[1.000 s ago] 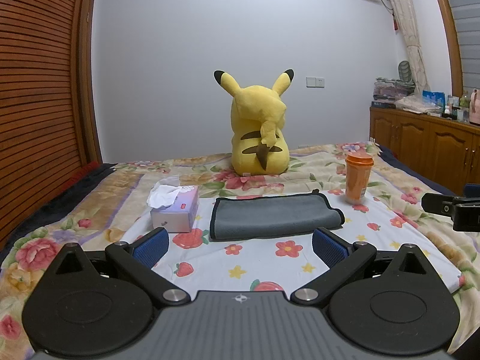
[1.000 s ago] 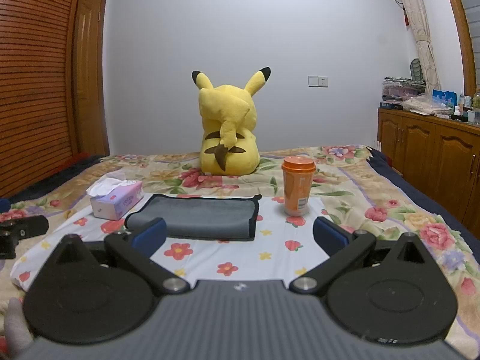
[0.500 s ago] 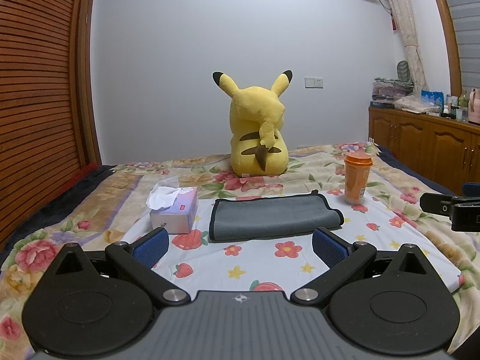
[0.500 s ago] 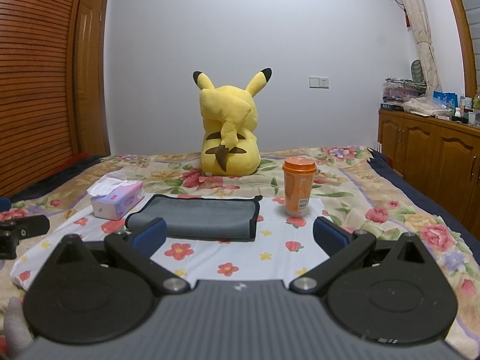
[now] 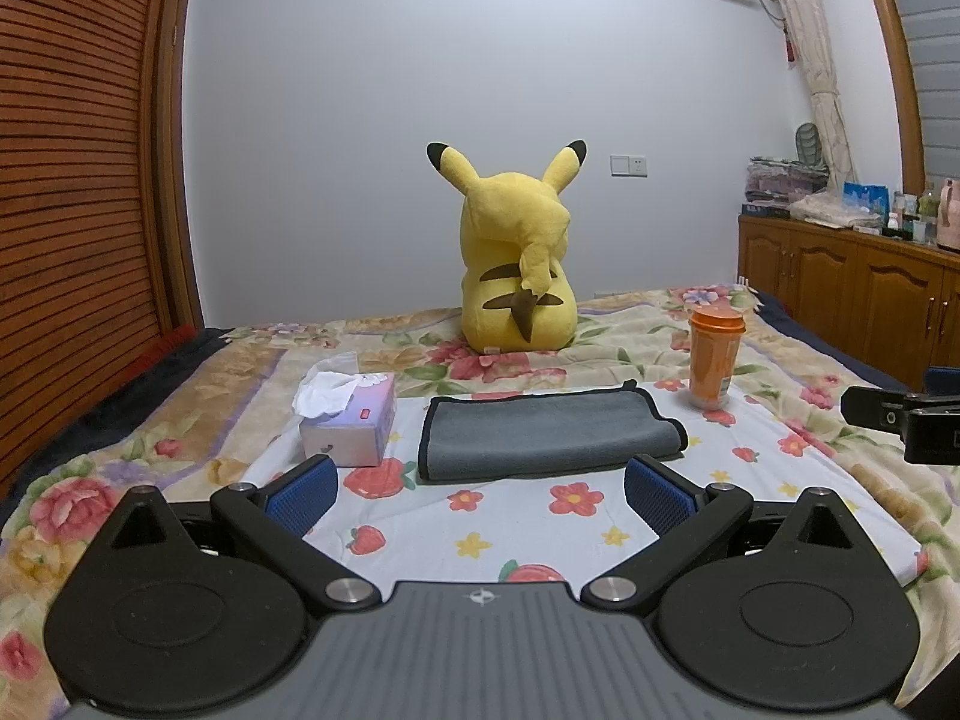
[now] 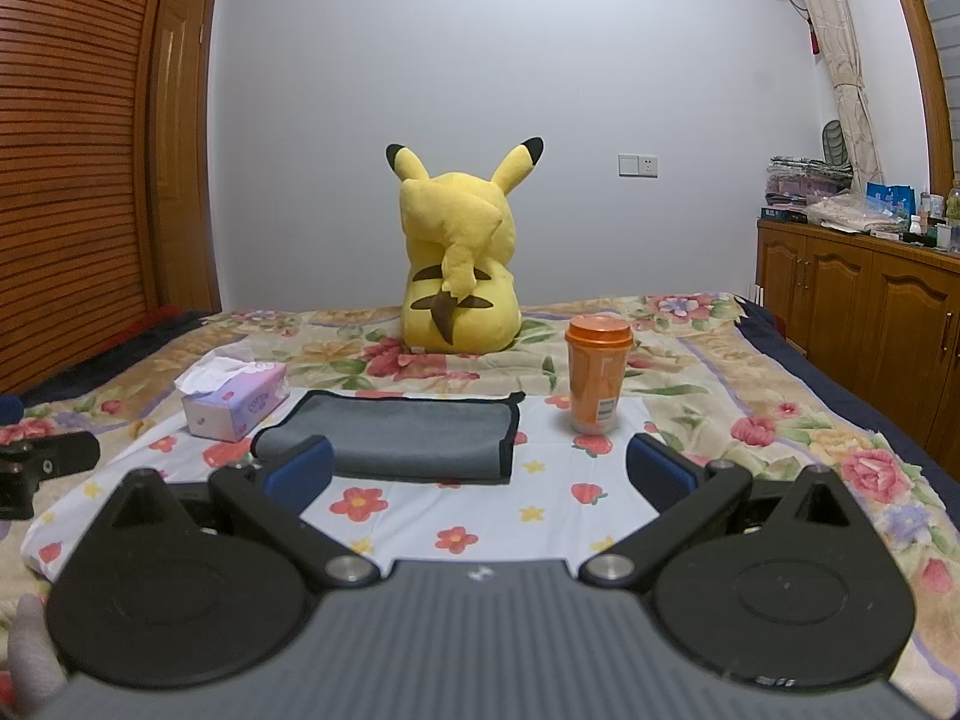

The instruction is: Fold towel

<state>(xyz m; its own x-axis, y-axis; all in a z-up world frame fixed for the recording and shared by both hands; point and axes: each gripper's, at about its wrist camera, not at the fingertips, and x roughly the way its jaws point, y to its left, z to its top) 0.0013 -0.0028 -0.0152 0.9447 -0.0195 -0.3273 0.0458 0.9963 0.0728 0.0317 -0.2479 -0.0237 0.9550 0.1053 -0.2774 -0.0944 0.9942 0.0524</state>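
On the flowered bed, a grey towel with dark edging lies folded flat at the middle, with a lilac tissue box at its 9 o'clock, white tissue bunched out of its top slot, and an orange lidded cup standing upright at its 2 o'clock, contents not visible. At 12 o'clock beyond the towel a yellow plush toy sits facing the wall. Both the left hand-held gripper and the right hand-held gripper hover short of the towel with blue pads spread wide, pinching nothing.
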